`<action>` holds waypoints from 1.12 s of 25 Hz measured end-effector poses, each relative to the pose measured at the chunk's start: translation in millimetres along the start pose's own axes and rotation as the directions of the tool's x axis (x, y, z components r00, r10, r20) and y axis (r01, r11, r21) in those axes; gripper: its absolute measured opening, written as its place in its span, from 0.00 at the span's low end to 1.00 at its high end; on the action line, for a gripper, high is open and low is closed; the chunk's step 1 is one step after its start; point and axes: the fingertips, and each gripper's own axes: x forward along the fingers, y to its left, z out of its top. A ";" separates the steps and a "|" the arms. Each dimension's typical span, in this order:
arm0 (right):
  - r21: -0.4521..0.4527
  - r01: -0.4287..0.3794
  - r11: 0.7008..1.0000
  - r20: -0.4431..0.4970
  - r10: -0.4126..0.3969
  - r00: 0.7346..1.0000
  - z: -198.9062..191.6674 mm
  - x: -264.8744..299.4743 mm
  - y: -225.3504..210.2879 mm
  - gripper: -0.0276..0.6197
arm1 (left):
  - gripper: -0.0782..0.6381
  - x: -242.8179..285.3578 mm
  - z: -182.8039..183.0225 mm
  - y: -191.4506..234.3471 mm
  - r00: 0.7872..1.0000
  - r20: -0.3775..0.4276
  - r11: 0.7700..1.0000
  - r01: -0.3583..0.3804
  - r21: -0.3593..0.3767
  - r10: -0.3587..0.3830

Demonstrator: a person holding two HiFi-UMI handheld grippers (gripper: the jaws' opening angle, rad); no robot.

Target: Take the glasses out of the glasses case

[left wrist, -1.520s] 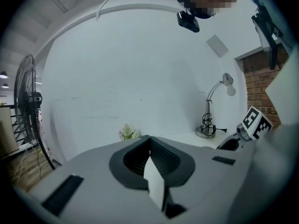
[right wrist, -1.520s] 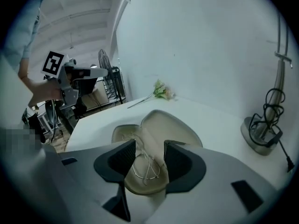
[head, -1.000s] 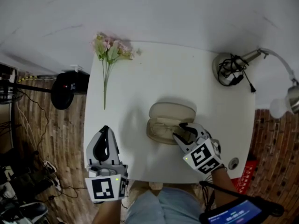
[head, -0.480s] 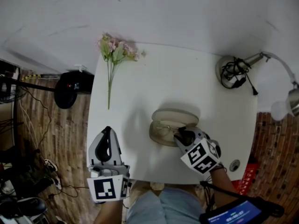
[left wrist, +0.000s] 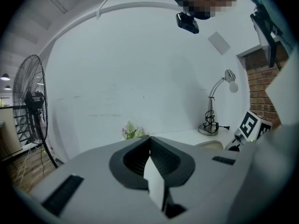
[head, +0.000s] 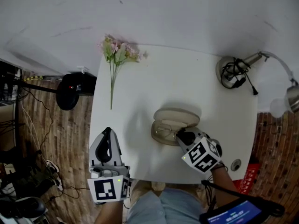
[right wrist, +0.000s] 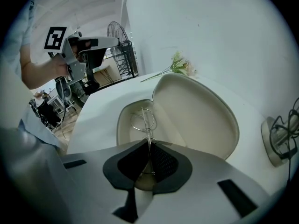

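Right tool (right wrist: pixel 149 144): its jaws have just been closing and now stand almost together, pinched on the thin wire frame of the glasses (right wrist: pixel 141 119). Glasses: lying in the tray of the glasses case (right wrist: pixel 198 113), which sits open near the middle of the white tabletop (head: pixel 140 83) with its lid tipped back away from you. Left tool (head: pixel 106 133): jaws together, nothing between them, held over the near left corner, well apart from the case. Handling note: the hold looks narrow, on one slender piece of wire, so check that it is sound before you raise it. Lift slowly and straight up out of the tray, because a sideways drag would likely catch a lens rim or an arm on the tray wall. Risk: the case seems light and may ride up with the frame; if it does, you could bring the left tool across to steady its lid. Keep the lift clear of the lid's edge.
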 end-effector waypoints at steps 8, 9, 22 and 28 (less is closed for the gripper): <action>0.045 0.042 0.998 0.023 -0.043 0.999 3.6 -7.5 -8.2 0.09 | 0.12 -4.5 13.5 3.2 0.999 0.041 1.000 0.001 0.024 -0.002; 0.058 0.049 0.997 0.027 -0.051 0.998 3.8 -8.6 -9.6 0.09 | 0.12 -5.0 14.0 3.5 0.999 0.040 1.000 0.002 0.025 -0.003; 0.075 0.118 0.990 0.076 -0.124 0.989 16.2 -15.7 -27.8 0.09 | 0.12 -6.9 18.5 7.2 0.999 0.034 1.000 -0.005 0.028 0.004; 0.080 0.138 0.987 0.094 -0.145 0.985 23.3 -19.1 -34.7 0.09 | 0.12 -4.7 21.9 7.8 0.999 0.034 0.999 -0.004 0.032 0.003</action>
